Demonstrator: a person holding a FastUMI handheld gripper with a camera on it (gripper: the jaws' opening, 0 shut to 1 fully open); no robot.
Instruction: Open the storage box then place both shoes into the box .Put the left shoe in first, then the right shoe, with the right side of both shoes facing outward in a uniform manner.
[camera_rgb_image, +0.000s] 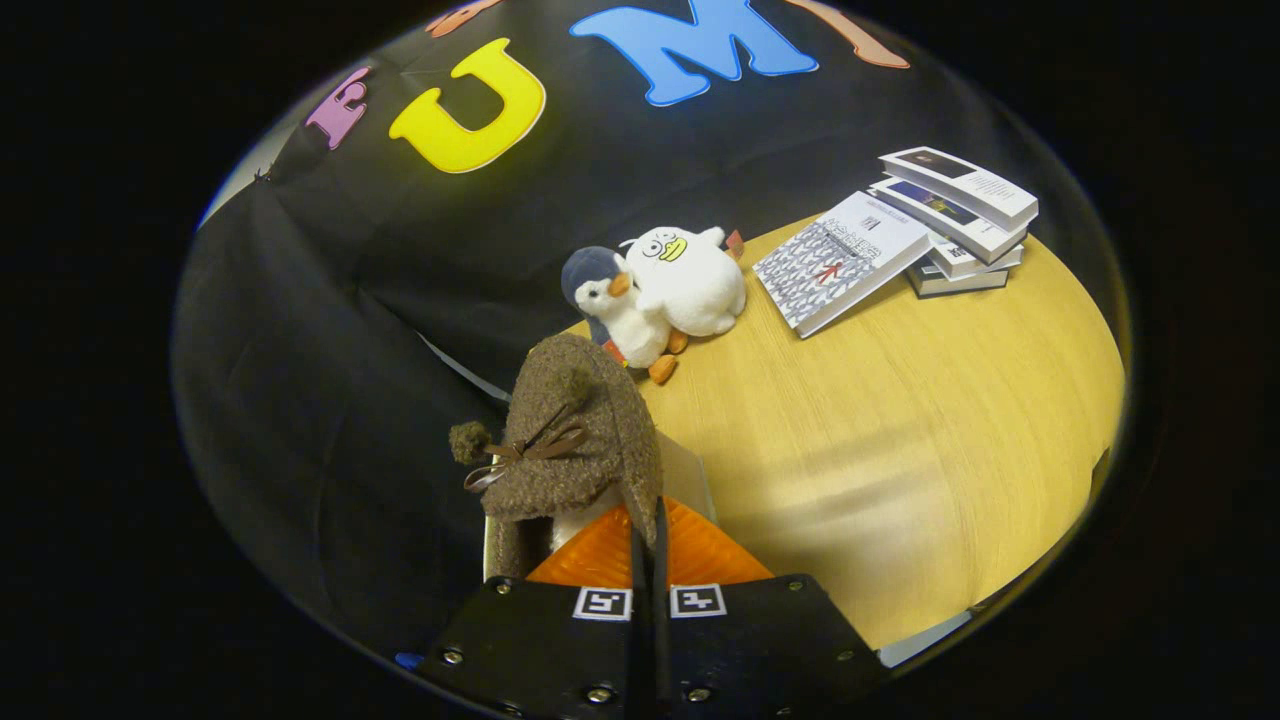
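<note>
1. While the gripper (648, 545) sits with its two fingers drawn close together, they pinch the heel edge of a brown fleecy shoe (575, 440), so the tool is closed on that shoe.
2. That shoe rises just ahead of the fingers, toe pointing away, with a small brown ribbon bow (525, 455) and two pompoms on its upper, one hanging off to the left.
3. Its pale lining shows at the opening near the fingertips.
4. Beyond and to the right of the shoe lies a round wooden table (900, 450).
5. On the far side of the table, two plush toys lean against each other: a grey and white penguin (620, 305) nearer the shoe, and a white duck (690, 280) touching it on the right.
6. Farther right stands a stack of books (960, 225), with one patterned book (840, 262) propped tilted against the stack's left side.
7. Whether the shoe is the left or the right one, I cannot tell.
</note>
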